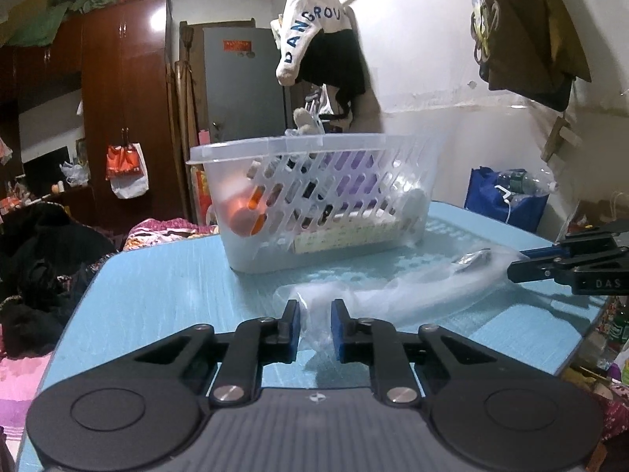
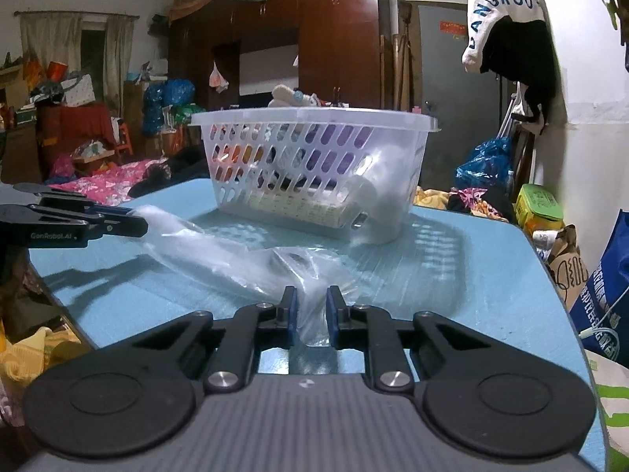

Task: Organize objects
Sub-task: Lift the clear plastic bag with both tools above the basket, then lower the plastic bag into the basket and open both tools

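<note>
A clear plastic bag (image 1: 397,287) lies stretched across the blue table (image 1: 157,287), with a small silvery object (image 1: 471,257) inside it. My left gripper (image 1: 315,326) is shut on one end of the bag. My right gripper (image 2: 310,322) is shut on the other end of the bag (image 2: 236,255). The right gripper also shows at the right edge of the left wrist view (image 1: 566,265); the left gripper shows at the left edge of the right wrist view (image 2: 78,224). Behind the bag stands a white slotted plastic basket (image 1: 314,145) holding several items, among them an orange one (image 1: 245,212).
The basket also shows in the right wrist view (image 2: 314,118). The table's edges (image 2: 550,259) are close on both sides. A bed with pink bedding (image 2: 106,185), wooden wardrobes (image 1: 125,98), hanging clothes (image 1: 314,39) and bags (image 1: 507,196) surround the table.
</note>
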Tool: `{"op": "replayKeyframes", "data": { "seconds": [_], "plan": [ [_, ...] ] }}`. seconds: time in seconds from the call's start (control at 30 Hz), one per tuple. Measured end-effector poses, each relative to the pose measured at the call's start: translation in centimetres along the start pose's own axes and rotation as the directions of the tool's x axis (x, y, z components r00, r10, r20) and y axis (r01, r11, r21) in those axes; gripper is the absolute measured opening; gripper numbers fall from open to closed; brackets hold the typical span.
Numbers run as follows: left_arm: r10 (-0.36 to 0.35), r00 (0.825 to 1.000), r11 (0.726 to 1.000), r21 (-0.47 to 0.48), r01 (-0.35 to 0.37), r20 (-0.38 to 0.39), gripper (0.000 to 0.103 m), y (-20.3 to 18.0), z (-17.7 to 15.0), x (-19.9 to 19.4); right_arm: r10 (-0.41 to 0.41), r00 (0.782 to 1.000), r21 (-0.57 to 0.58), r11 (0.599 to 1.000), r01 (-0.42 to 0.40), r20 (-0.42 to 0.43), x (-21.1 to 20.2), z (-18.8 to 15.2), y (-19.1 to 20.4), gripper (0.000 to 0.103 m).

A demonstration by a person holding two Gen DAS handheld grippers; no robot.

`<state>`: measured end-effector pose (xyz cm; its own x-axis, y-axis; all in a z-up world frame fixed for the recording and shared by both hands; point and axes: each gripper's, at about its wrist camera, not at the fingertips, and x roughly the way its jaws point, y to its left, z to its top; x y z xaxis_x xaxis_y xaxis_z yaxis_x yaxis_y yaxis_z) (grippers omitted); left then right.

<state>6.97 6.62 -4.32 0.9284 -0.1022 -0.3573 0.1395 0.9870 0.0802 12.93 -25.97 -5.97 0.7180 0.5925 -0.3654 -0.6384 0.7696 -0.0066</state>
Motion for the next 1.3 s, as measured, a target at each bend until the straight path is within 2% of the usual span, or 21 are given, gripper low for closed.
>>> {"op": "replayKeyframes", "data": {
  "seconds": [0.33, 0.53, 0.7, 0.93, 1.03, 1.13, 1.2, 1.3],
  "plan": [
    [-0.006, 1.0, 1.0, -0.007, 0.007, 0.013, 0.018, 0.3, 0.1, -0.4, -0.002, 1.0, 0.005, 1.0, 0.002, 0.022, -0.5, 0.6, -0.1, 0.016],
    [-0.001, 0.997, 1.0, 0.0, 0.001, 0.077, 0.018, 0.0, 1.5, -2.2, -0.011, 0.998, -0.006, 1.0, 0.011, 0.064, -1.7, 1.6, 0.2, 0.016],
    [0.009, 0.988, 1.0, 0.02, -0.012, 0.154, 0.017, -0.1, 4.9, -3.6, -0.026, 0.99, -0.043, 0.999, 0.032, 0.138, -3.3, 4.8, 0.5, 0.016],
    [0.069, 0.966, 0.996, 0.038, -0.081, 0.248, 0.017, 0.7, 13.0, -3.2, -0.019, 0.976, -0.094, 0.995, 0.04, 0.215, -3.1, 12.8, 0.4, 0.016],
    [0.097, 0.963, 0.994, 0.02, -0.106, 0.252, 0.016, 1.6, 16.1, -1.4, -0.029, 0.972, -0.116, 0.992, 0.057, 0.232, -1.9, 15.6, 0.4, 0.016],
    [0.111, 0.967, 0.993, 0.001, -0.114, 0.231, 0.016, 2.7, 18.0, 1.1, -0.036, 0.974, -0.116, 0.991, 0.064, 0.225, 0.1, 17.7, 0.1, 0.016],
    [0.113, 0.972, 0.994, -0.015, -0.112, 0.208, 0.016, 3.4, 18.5, 2.8, -0.052, 0.977, -0.113, 0.991, 0.076, 0.206, 1.9, 18.5, -0.4, 0.016],
    [0.117, 0.979, 0.993, -0.025, -0.114, 0.167, 0.016, 4.3, 18.1, 4.7, -0.066, 0.982, -0.097, 0.992, 0.085, 0.179, 3.5, 18.1, -1.6, 0.016]
  ]
}}
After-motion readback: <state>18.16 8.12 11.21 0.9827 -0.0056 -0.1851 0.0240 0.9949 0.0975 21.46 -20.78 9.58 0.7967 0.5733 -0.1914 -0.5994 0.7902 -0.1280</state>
